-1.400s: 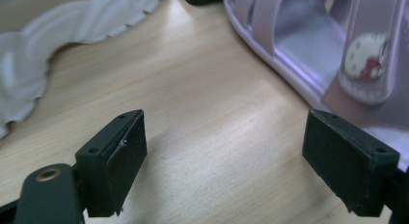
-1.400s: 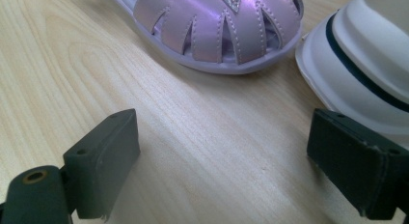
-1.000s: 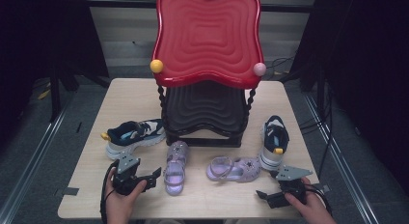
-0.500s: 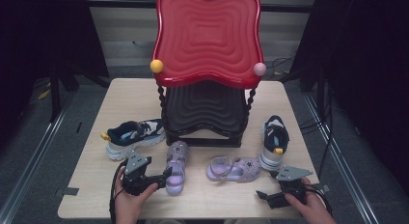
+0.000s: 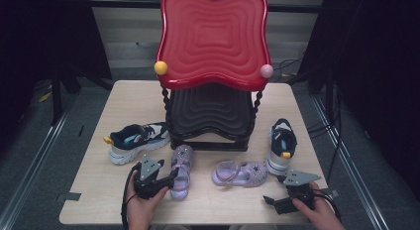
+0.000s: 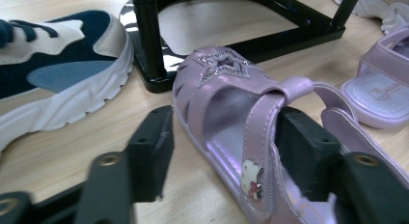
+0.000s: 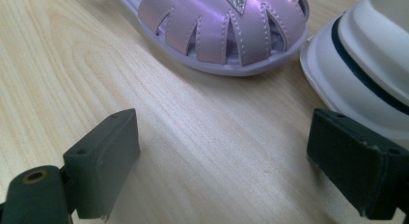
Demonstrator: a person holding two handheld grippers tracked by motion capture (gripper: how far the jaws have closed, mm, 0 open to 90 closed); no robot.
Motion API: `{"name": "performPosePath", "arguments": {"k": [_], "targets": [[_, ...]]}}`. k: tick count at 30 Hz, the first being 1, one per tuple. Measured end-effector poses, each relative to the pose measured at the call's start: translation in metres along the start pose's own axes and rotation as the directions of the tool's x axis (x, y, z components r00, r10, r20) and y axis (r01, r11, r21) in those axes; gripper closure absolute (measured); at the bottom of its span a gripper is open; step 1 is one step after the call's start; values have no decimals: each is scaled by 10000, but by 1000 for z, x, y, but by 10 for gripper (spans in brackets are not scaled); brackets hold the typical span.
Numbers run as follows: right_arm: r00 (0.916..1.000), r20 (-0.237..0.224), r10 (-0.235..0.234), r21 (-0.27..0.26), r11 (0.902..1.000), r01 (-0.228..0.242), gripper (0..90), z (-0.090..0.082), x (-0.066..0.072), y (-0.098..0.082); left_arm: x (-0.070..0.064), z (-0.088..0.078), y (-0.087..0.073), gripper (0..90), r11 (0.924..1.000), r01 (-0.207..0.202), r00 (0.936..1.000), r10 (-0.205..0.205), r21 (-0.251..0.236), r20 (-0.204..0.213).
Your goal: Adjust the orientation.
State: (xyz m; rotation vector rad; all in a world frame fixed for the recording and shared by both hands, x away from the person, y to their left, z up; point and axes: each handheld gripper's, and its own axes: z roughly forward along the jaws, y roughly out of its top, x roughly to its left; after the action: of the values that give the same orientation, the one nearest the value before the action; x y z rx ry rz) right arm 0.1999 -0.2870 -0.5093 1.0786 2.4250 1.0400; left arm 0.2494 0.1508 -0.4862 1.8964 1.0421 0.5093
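the left gripper [image 6: 222, 151] stands wide open, its blocky black jaws straddling the near side wall and strap of a glossy lilac sandal [image 6: 241, 113] with a glittery star on its toe, beside a mesh navy-and-white sneaker [image 6: 53, 74]. the right gripper [image 7: 222, 161] gapes just as wide, holding nothing, over pale wood-grain table [image 7: 72, 64]. ahead lie the second slotted sandal [image 7: 222, 26] and a smooth white-soled sneaker [image 7: 366, 55].

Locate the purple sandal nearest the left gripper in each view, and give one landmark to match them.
High view: the left purple sandal lies lower centre-left, at the left gripper.
Left gripper view: centre to lower right, its side wall between the open jaws.
Right gripper view: not in it; the sandal there is the other one.
Shared landmark: the black stand base, behind the sandal.
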Motion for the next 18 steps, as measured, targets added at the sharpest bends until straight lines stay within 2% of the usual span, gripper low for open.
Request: {"name": "performPosePath", "arguments": {"k": [1,4,12,15,17,18], "targets": [[10000,-1,-2,-1,10000,2,106,0,0,0,-1,2,-1,453,9999,-66,10000,67,119,-22],[10000,1,-1,-1,10000,1,106,0,0,0,-1,4,-1,476,10000,-3,9999,3,46,-105],[10000,-1,2,1,10000,-2,106,0,0,0,2,10,-2,571,9999,41,10000,-41,129,23],[10000,-2,0,0,10000,0,106,0,0,0,2,10,-2,665,9998,-31,9999,29,202,99],[10000,0,3,1,10000,-3,106,0,0,0,3,10,-2,729,9998,-2,9995,-5,212,317],[10000,0,3,1,10000,-3,106,0,0,0,3,10,-2,729,9998,-24,9993,16,209,381]]}}
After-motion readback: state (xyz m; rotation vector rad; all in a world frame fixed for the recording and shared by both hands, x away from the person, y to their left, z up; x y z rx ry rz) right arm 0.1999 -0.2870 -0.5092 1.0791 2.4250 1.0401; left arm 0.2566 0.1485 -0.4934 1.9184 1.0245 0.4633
